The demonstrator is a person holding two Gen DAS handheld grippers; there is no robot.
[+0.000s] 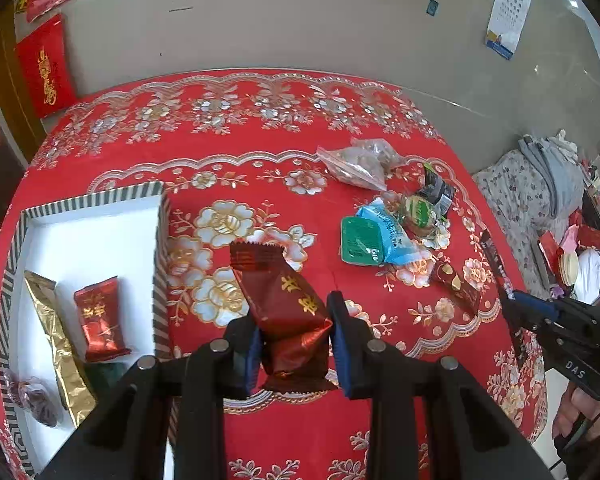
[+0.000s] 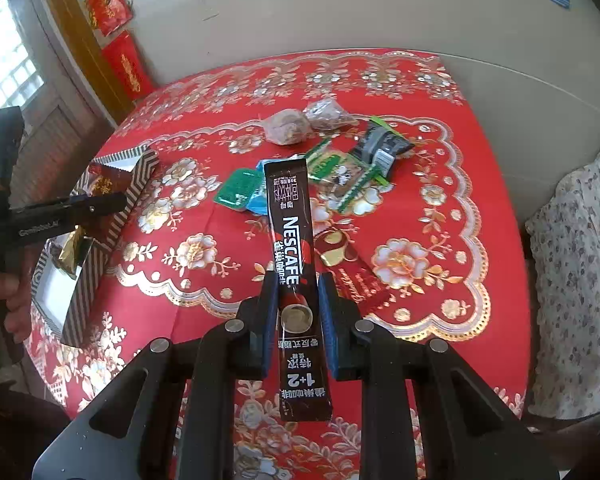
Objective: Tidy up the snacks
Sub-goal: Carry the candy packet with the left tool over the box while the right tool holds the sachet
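Note:
My left gripper [image 1: 293, 338] is shut on a dark red snack packet [image 1: 284, 304] with gold letters, held above the cloth to the right of the striped white box [image 1: 80, 232]. Inside that box lie a similar red packet [image 1: 100, 320], a gold foil packet [image 1: 58, 344] and a small dark wrapped sweet [image 1: 38, 400]. My right gripper [image 2: 298, 320] is shut on a long black Nescafe coffee stick [image 2: 294, 264], held above the table; it also shows in the left wrist view as the right gripper [image 1: 516, 304]. A pile of loose snacks [image 1: 392, 224] lies beyond.
The red floral tablecloth [image 2: 440, 240] covers a round table by a beige wall. Loose items include a green packet [image 1: 360, 240], a blue packet [image 1: 392, 228], a clear bag of nuts [image 1: 360, 164], a black packet [image 2: 384, 146] and a red stick [image 2: 352, 268]. A patterned seat [image 2: 576, 280] stands at the right.

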